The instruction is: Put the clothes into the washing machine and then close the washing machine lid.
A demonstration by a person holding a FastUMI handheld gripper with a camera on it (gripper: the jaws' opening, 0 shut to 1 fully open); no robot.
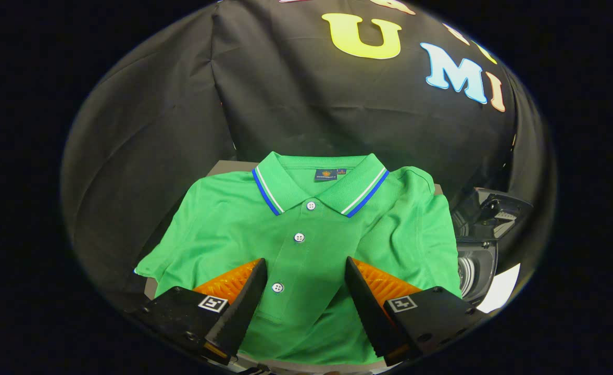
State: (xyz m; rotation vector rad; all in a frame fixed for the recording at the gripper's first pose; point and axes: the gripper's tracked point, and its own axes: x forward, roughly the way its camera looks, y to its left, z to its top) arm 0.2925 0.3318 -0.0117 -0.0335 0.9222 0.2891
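Green polo shirt (306, 245), one, three buttons, lies under the gripper (306, 271), fingers apart.

A grey bench (222, 167) shows as thin strips at the far left and far right, and again at the near edge. Black cloth (285, 104) hangs behind it as the far wall, creased and folded at the left. A white patch (505, 287) lies low at the right; what it is cannot be told.
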